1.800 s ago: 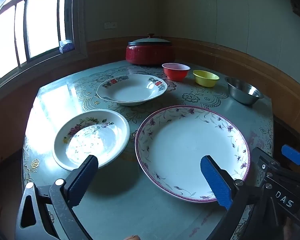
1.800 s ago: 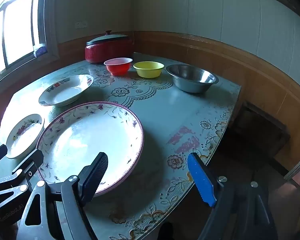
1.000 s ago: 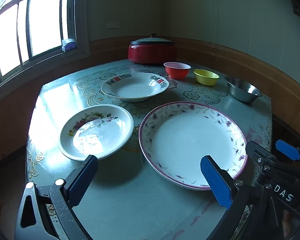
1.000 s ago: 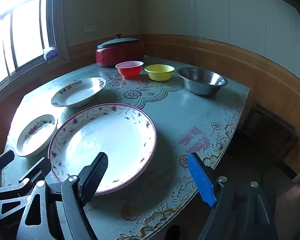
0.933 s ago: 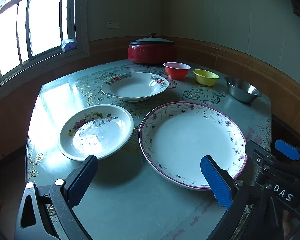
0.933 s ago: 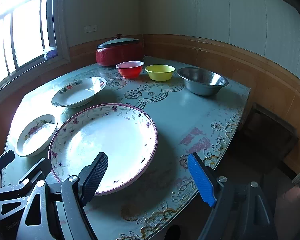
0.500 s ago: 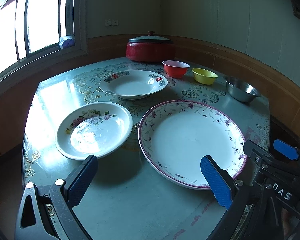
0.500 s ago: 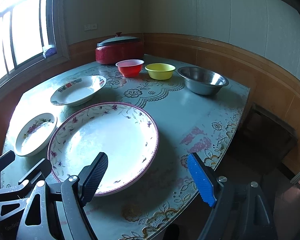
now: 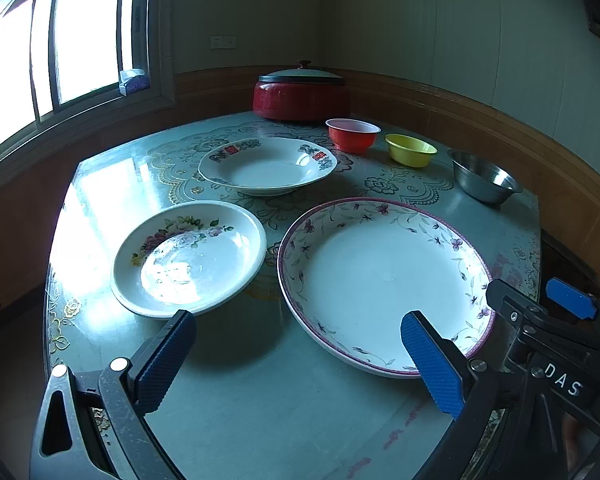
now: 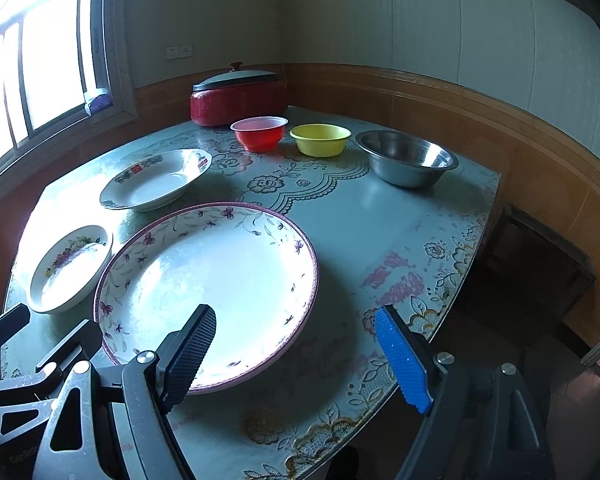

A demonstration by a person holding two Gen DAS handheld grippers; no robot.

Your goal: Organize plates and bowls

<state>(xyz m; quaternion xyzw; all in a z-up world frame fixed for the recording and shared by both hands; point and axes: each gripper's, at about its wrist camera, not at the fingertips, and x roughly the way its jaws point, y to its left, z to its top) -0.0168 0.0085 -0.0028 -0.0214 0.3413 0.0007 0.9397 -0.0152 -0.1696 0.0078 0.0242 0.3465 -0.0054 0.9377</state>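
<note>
Both grippers, left gripper [image 9: 296,354] and right gripper [image 10: 300,354], hover empty with jaws spread wide at the table's [image 9: 260,400] near edge. Nearest lies the large plate [image 9: 380,276]; left, the flowered bowl [image 9: 188,256]; farther, the red-marked plate [image 9: 266,166].

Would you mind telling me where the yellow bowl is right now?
The yellow bowl sits at the far side of the table, between the red bowl on its left and the steel bowl on its right, in both wrist views.

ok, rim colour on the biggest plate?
Purple-pink edge with small purple flowers on the largest plate; right wrist view shows it best.
</note>
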